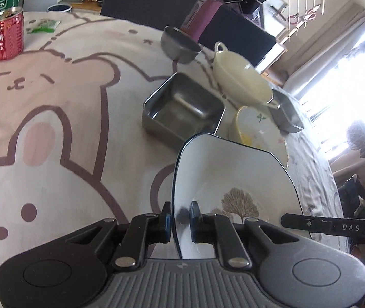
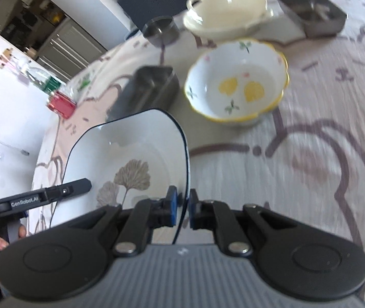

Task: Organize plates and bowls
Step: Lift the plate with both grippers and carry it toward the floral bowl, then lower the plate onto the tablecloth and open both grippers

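Across my desk point(image 1: 54, 133) with its cartoon-bear cloth sit a square steel tray point(image 1: 182, 107), a cream handled bowl point(image 1: 241, 77) and a flowered bowl point(image 2: 236, 82). I hold the white square plate point(image 1: 231, 179) tilted above the cloth, my left gripper point(image 1: 179, 220) and right gripper point(image 2: 182, 208) each clamped on opposite rims

You have a white square plate point(image 1: 233, 179) with a dark rim and a brown tree motif, tilted and raised above the tablecloth. Beyond it sits a scalloped, yellow-rimmed floral bowl point(image 2: 236, 82), upright. Behind that bowl stands a cream two-handled bowl point(image 2: 226, 12). You also see two square steel containers point(image 1: 182, 105) point(image 2: 313, 12) and a round steel bowl point(image 1: 179, 43), all upright.
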